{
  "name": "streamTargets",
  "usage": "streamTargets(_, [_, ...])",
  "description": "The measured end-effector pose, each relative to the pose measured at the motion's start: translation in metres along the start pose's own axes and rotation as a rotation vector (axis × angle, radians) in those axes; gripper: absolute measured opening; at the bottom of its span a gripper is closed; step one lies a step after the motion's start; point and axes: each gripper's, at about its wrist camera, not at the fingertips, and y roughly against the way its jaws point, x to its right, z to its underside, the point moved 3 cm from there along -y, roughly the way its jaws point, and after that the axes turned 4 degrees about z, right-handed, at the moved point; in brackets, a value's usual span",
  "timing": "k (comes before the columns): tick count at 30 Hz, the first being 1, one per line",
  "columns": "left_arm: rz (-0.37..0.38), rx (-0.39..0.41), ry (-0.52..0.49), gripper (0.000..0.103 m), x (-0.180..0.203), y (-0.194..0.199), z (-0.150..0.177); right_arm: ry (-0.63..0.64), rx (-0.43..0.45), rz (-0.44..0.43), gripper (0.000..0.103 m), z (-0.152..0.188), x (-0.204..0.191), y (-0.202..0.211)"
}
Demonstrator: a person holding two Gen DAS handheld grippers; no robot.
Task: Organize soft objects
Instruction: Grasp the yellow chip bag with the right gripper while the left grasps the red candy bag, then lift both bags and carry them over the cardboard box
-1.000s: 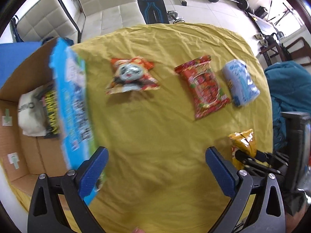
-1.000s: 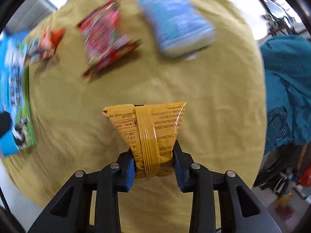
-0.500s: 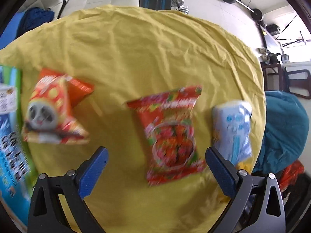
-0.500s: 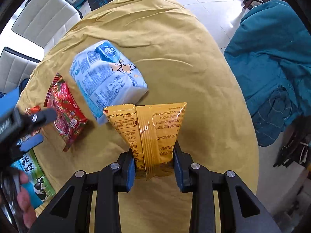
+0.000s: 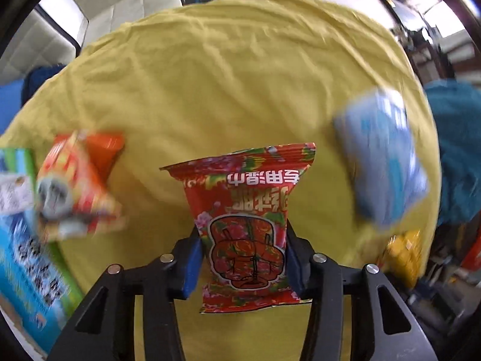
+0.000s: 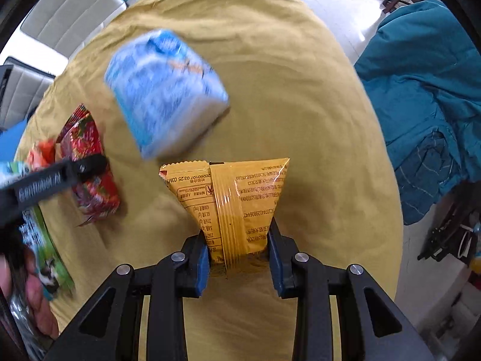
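My left gripper (image 5: 242, 263) is shut on a red flowered packet (image 5: 245, 225) over the yellow tablecloth (image 5: 228, 75); the packet also shows in the right wrist view (image 6: 90, 165) under the left gripper's arm. My right gripper (image 6: 239, 260) is shut on a yellow snack packet (image 6: 231, 198) and holds it above the cloth. A blue-white tissue pack (image 6: 163, 90) lies on the cloth just beyond it, blurred; it also shows in the left wrist view (image 5: 381, 156). An orange panda snack bag (image 5: 75, 186) lies left of the red packet.
A blue-green pack (image 5: 27, 240) lies at the table's left edge, also seen in the right wrist view (image 6: 45, 249). A teal cloth (image 6: 427, 90) hangs over a chair on the right. White chairs (image 6: 72, 9) stand beyond the table.
My left gripper has moved onto the red flowered packet and closed on it; it was open before. My right gripper still holds the yellow packet and has drifted nearer the tissue pack.
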Motion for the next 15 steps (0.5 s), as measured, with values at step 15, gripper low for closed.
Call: streamTargets(15, [-0.054,-0.059,-0.017,0.046,-0.022,-0.016,0.105,0.119,-0.066,0.067,0.035,0.052,-0.020,-0.023])
